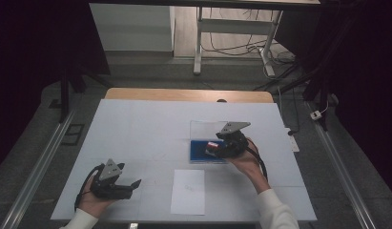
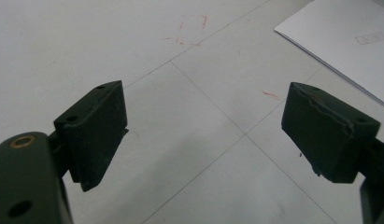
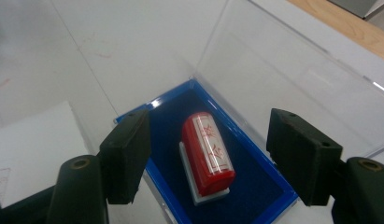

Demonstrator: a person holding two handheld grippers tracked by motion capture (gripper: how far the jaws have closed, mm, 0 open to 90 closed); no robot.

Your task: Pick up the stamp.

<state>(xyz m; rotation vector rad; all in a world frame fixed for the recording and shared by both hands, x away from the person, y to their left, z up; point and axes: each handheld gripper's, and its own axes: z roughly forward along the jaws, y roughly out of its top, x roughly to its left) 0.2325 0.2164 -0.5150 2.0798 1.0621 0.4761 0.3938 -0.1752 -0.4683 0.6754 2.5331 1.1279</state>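
Red stamp (image 3: 207, 156) | lying in blue tray (image 3: 255, 186) | right gripper (image 3: 206, 158) apparently wide above

Dim, soft overhead light; dark edges

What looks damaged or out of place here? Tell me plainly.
Faint red marks stain the white table, like stray ink. One pad of the left gripper has a cracked, chipped edge. The red stamp lies in its blue case, nothing spilled.
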